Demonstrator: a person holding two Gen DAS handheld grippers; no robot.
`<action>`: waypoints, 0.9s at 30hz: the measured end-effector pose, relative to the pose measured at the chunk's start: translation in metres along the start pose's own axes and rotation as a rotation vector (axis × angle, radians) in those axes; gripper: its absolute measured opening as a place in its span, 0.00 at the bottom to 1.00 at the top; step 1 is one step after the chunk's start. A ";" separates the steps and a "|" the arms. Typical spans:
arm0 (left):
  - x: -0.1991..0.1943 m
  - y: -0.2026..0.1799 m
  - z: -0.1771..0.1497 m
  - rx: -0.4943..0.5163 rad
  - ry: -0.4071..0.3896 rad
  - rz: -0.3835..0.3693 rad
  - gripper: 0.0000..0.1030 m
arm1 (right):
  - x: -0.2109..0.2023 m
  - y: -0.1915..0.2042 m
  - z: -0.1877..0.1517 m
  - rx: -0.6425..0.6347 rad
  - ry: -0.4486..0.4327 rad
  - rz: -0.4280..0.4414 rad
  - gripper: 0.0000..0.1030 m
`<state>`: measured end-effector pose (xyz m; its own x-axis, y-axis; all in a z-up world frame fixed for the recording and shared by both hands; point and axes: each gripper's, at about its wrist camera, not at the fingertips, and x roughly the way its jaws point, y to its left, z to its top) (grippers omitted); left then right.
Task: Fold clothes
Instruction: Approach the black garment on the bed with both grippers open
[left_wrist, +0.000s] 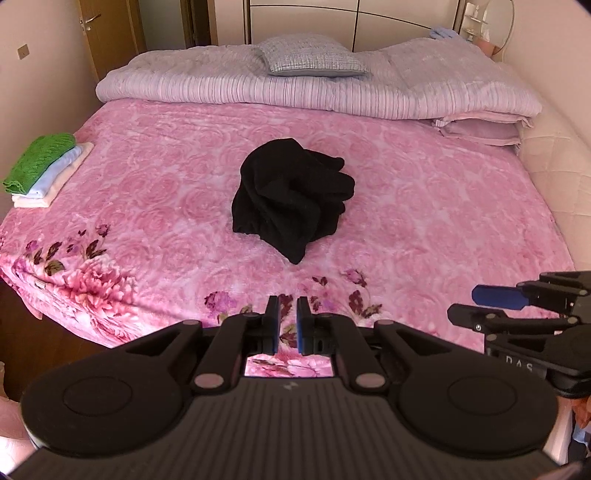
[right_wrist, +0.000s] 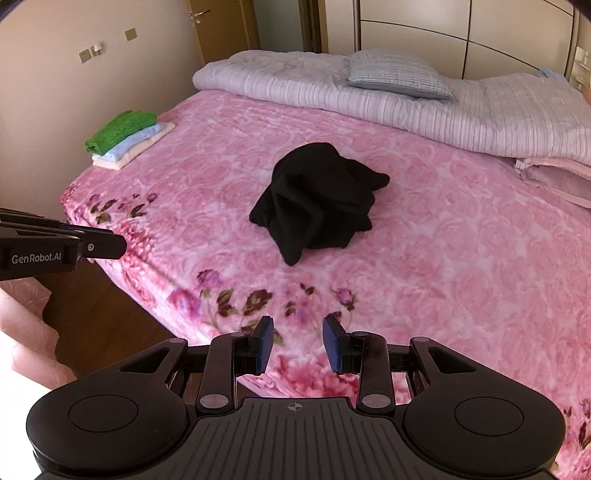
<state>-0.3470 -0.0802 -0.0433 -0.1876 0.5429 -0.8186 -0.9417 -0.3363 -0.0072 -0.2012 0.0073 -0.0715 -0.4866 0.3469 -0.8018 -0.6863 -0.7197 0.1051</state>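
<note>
The left hand-held gripper (left_wrist: 287, 323) hangs over the near edge of the bed (left_wrist: 461, 229), its blue pads close together with only a narrow slit between them and nothing in it; the right hand-held gripper (right_wrist: 297, 345) hangs beside it over the same edge, its pads clearly apart and empty; each one shows at the side of the other's view, the right one entering from the right of the left wrist view and the left one from the left of the right wrist view.

Between both of them and the black garment (left_wrist: 291, 199) lies only bare pink flowered blanket (left_wrist: 166, 206), with a band of darker printed flowers along the near edge; nothing stands in the way.

The black garment sits crumpled in a heap near the middle of the bed, well apart from both pairs of pads and ahead of them, one dark corner trailing toward the near edge.

At the left side of the bed rests a small stack of folded clothes (left_wrist: 44, 170), green on top, pale blue beneath, cream at the bottom; across the head of the bed lies a rolled lilac quilt (left_wrist: 295, 92) with a grey checked pillow (left_wrist: 314, 57) on it; a folded pink cloth (left_wrist: 484, 129) lies under the quilt's right end; a wooden door (right_wrist: 221, 29) stands behind the bed on the left.
</note>
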 end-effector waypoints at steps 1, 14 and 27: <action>-0.002 0.000 -0.001 0.002 -0.003 0.001 0.05 | -0.001 0.002 -0.001 -0.004 -0.004 -0.005 0.32; -0.003 0.023 0.007 -0.009 -0.014 0.011 0.12 | 0.002 0.013 0.009 -0.017 -0.008 -0.020 0.32; 0.066 0.100 0.062 -0.049 0.032 -0.097 0.16 | 0.057 0.031 0.068 0.009 0.008 -0.079 0.33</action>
<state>-0.4708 -0.0301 -0.0623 -0.0863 0.5504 -0.8304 -0.9401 -0.3210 -0.1151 -0.2874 0.0455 -0.0739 -0.4261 0.3976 -0.8126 -0.7273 -0.6847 0.0463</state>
